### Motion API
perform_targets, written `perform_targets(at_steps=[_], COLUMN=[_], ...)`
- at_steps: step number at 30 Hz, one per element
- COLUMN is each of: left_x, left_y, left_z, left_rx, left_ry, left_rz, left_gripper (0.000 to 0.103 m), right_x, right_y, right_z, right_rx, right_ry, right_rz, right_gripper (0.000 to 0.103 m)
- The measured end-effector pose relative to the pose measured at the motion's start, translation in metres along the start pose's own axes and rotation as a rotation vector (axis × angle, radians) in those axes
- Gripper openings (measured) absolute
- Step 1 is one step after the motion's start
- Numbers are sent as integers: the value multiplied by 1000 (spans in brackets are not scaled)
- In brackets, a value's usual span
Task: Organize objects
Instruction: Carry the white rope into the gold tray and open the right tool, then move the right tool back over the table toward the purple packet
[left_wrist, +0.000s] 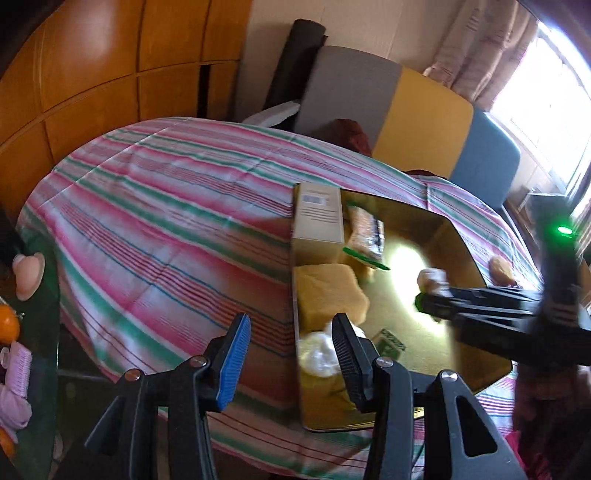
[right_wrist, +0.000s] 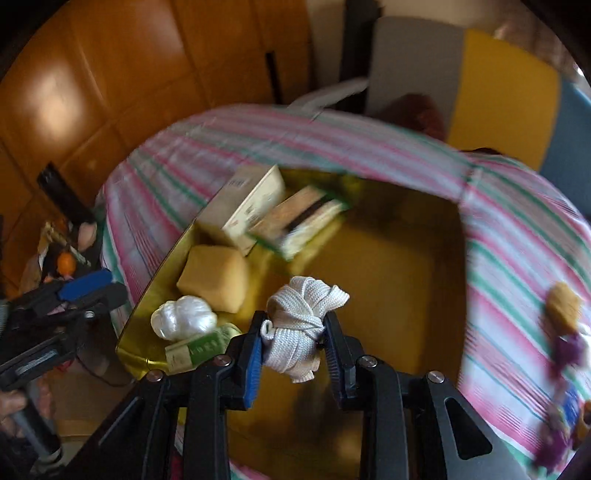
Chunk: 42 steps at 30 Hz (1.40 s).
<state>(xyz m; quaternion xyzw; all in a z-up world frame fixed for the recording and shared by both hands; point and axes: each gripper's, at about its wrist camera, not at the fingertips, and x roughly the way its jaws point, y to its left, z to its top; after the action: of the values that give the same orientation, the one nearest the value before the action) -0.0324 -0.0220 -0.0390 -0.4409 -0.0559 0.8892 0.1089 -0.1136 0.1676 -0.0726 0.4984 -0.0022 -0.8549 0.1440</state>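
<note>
White strap bundle (right_wrist: 301, 325) between right fingers (right_wrist: 253, 360)

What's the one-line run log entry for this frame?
right claw: shut on white strap bundle, over gold tray | left claw: open, empty, at tray edge | tray: boxes, sponge

You can read no text here. The beige carton (left_wrist: 318, 218) in the tray's (left_wrist: 480, 258) far left corner carries a barcode label and printed lines, and the small green packet (right_wrist: 195, 349) has print, all too blurred.
</note>
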Motion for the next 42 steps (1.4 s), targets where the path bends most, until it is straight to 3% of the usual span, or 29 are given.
perform_targets(at_steps=[6, 8, 10, 20, 32, 42], left_x=[9, 10, 10, 0, -12, -11], left_y=[8, 8, 8, -2, -38, -76], left_z=[-3, -4, -4, -3, -5, -10], left_rx=[-17, -13, -6, 22, 128, 205], left_ry=[23, 25, 21, -8, -19, 7], left_rz=[3, 5, 7, 5, -30, -64], left_gripper=[46, 46, 46, 46, 46, 46], right_x=[54, 58, 56, 8, -61, -127], right_y=[20, 19, 18, 3, -40, -142], right_z=[24, 28, 31, 12, -27, -73], right_rx=[32, 50, 64, 114, 126, 248], right_ry=[40, 39, 19, -92, -200, -242], right_rz=[15, 41, 64, 52, -70, -285], right_gripper=[36, 50, 59, 72, 76, 79])
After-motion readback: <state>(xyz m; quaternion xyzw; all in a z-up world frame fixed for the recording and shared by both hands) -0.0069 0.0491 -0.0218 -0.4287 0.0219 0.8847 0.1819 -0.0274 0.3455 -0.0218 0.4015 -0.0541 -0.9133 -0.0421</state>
